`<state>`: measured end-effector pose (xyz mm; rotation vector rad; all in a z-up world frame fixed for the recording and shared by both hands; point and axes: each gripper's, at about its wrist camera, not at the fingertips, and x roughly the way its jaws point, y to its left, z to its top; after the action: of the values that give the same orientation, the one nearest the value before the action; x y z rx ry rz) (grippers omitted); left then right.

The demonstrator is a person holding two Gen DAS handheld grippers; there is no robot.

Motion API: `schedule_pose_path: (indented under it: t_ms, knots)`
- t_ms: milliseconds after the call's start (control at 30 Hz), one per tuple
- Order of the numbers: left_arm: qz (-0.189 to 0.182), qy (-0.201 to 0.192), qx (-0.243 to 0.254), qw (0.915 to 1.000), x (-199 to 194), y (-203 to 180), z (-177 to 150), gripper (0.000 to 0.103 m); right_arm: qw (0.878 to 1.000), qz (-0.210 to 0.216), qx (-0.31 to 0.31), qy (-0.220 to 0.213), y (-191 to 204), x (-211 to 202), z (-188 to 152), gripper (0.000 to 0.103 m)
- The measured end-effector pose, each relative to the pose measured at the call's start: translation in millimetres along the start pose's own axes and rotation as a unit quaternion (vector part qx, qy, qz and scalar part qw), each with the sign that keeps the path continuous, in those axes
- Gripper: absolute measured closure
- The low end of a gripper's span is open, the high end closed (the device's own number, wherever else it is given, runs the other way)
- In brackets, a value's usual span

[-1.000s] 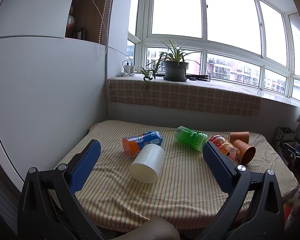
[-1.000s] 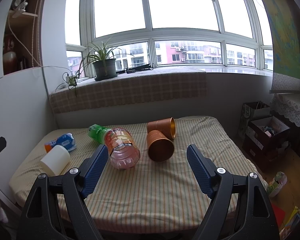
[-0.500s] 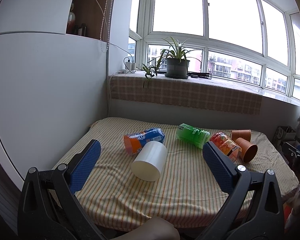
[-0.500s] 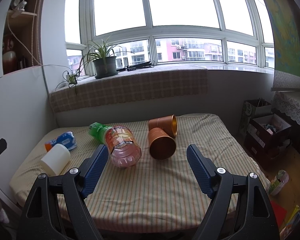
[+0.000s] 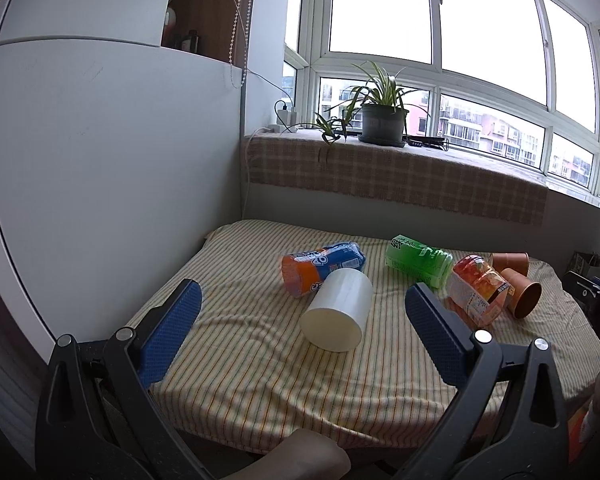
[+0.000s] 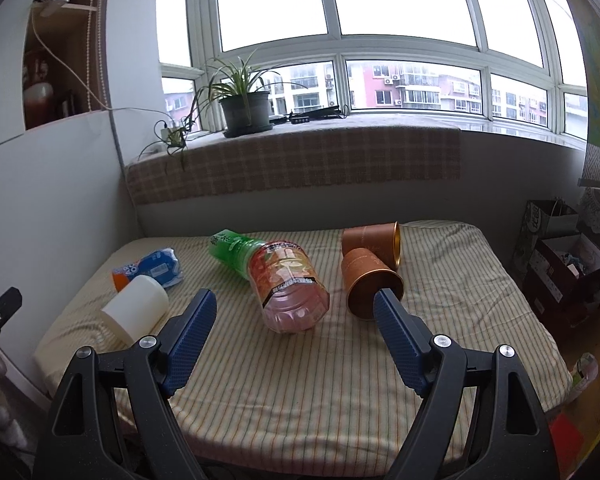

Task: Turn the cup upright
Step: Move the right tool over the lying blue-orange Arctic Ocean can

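Note:
A white cup (image 5: 338, 314) lies on its side on the striped table, base toward me; it also shows in the right wrist view (image 6: 136, 309). Two brown cups lie on their sides at the right: the near one (image 6: 370, 285) (image 5: 520, 293) with its mouth toward me, the far one (image 6: 374, 240) (image 5: 509, 261) behind it. My left gripper (image 5: 300, 328) is open and empty, above the near table edge, in front of the white cup. My right gripper (image 6: 294, 338) is open and empty, short of the pink bottle and near brown cup.
An orange-blue bottle (image 5: 320, 266), a green bottle (image 5: 418, 260) and a pink bottle (image 6: 290, 286) lie on the striped cloth (image 6: 300, 384). A white wall (image 5: 100, 180) stands at the left, a sill with a potted plant (image 6: 244, 108) behind. Boxes (image 6: 560, 264) sit on the floor, right.
Both grippers have edged forward toward the table, so the cups and bottles look slightly nearer. The jaws stay open. Nothing on the table has moved.

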<state>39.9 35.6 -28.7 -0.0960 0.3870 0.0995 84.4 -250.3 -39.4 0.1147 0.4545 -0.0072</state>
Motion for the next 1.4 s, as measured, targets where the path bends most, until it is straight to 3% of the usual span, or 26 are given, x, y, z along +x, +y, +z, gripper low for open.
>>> schedule_pose_path:
  t_ms: [200, 333, 533, 667, 867, 1067, 1400]
  knots:
    - [-0.002, 0.02, 0.001, 0.9998, 5, 15, -2, 0.0, 0.998, 0.048, -0.021, 0.027, 21, 30, 9, 0.022]
    - [-0.003, 0.034, 0.011, 0.9994, 7, 17, -9, 0.0, 0.993, 0.076, -0.07, 0.051, 42, 51, 18, 0.022]
    - [0.0, 0.054, 0.013, 0.9985, 11, 25, -19, 0.0, 0.98, 0.117, -0.136, 0.09, 74, 84, 34, 0.022]
    - [0.006, 0.062, 0.006, 0.9981, 15, 33, -21, 0.0, 0.961, 0.15, -0.206, 0.106, 106, 108, 48, 0.022]
    - [0.011, 0.076, -0.009, 0.997, 20, 47, -22, 0.0, 0.902, 0.225, -0.333, 0.158, 169, 144, 58, 0.022]
    - [0.002, 0.094, -0.021, 0.9954, 23, 52, -24, 0.0, 0.833, 0.229, -0.459, 0.206, 218, 193, 51, 0.023]
    - [0.0, 0.114, -0.041, 0.9926, 38, 66, -22, 0.0, 0.741, 0.233, -0.567, 0.274, 267, 254, 33, 0.024]
